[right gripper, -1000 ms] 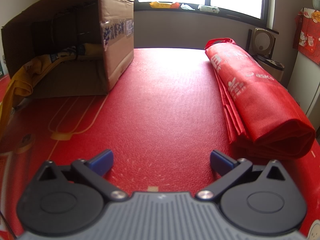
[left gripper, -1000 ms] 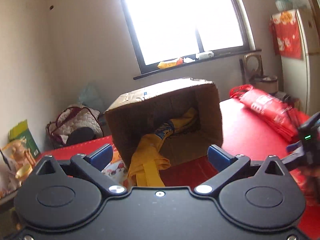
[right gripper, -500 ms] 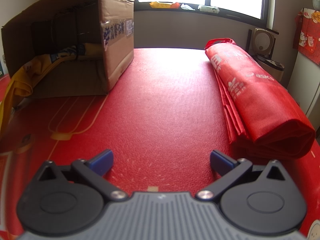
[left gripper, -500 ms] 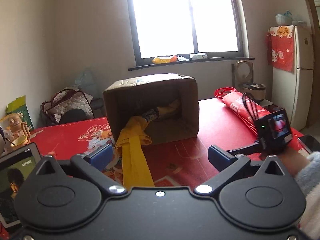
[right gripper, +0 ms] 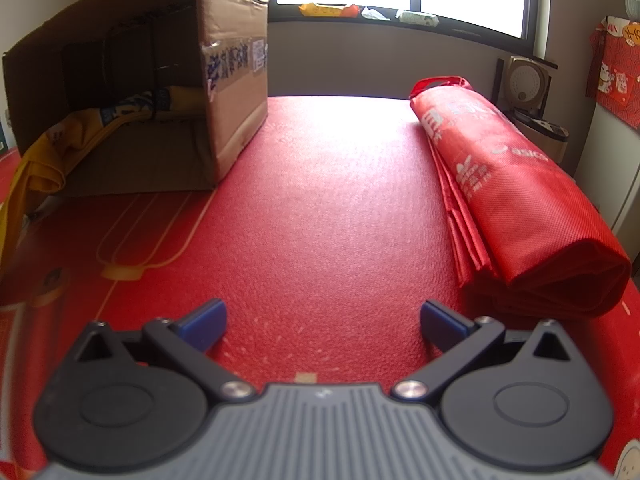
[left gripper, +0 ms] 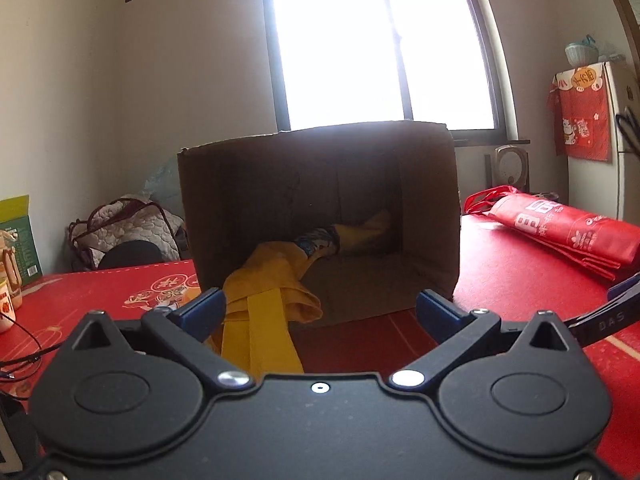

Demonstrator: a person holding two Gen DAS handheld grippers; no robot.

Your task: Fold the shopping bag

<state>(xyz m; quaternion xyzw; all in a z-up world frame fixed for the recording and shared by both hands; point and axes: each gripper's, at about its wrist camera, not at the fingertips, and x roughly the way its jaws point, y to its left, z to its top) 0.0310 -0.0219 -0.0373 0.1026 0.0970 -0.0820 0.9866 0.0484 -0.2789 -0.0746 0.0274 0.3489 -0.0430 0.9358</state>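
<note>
A yellow shopping bag (left gripper: pixel 276 292) spills out of a cardboard box (left gripper: pixel 320 152) lying on its side, its handles hanging toward me. My left gripper (left gripper: pixel 320 312) is open just in front of the box mouth, its left finger beside the yellow fabric. In the right wrist view the same yellow shopping bag (right gripper: pixel 60 148) and cardboard box (right gripper: pixel 160 64) sit at the far left. A folded red shopping bag (right gripper: pixel 512 192) lies to the right. My right gripper (right gripper: pixel 322 320) is open and empty, low over the red table (right gripper: pixel 320 208). The folded red shopping bag (left gripper: pixel 560 228) also shows in the left wrist view.
A quilted bag (left gripper: pixel 124 232) sits against the wall behind the table's left side. Green packaging and a cup (left gripper: pixel 8 300) stand at the far left edge. A fridge (left gripper: pixel 616 140) with a red cloth stands at the right. The right gripper's finger (left gripper: pixel 612 312) pokes in from the right.
The left gripper has swung right and closer to the box mouth, now facing straight into it. The right gripper has stayed still.
</note>
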